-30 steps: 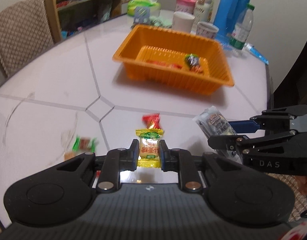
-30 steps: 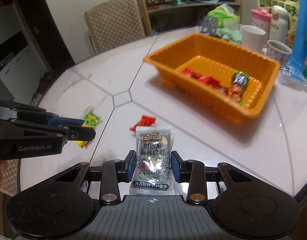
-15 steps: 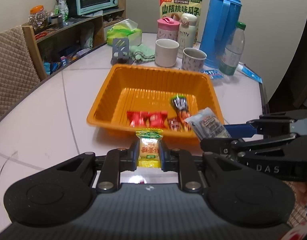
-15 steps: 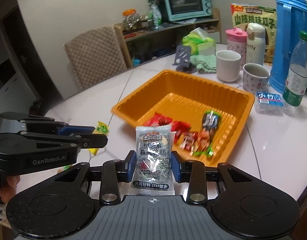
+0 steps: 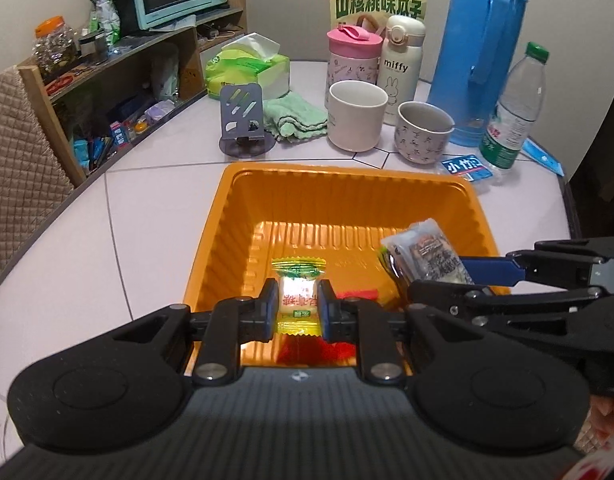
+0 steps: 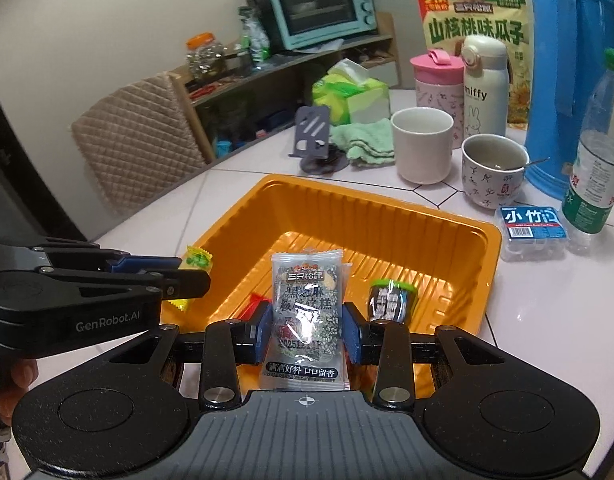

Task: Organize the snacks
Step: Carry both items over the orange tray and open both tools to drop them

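Both grippers have travelled from the open counter to above the orange tray. The left gripper fingers clamp a yellow candy; the right gripper fingers clamp a sesame cake packet. Release into the tray appears next.

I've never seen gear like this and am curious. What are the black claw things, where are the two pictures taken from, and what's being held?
They are hand-held grippers, one in each of a person's hands, each with a camera looking along its two fingers. One picture comes from the left gripper, which is shut on a small yellow candy. The other comes from the right gripper, shut on a clear snack packet. Each gripper also shows at the side of the other's picture. Both hang over an orange tray that already has a few wrapped snacks in it. Behind the tray the table carries cups, bottles and a blue flask.
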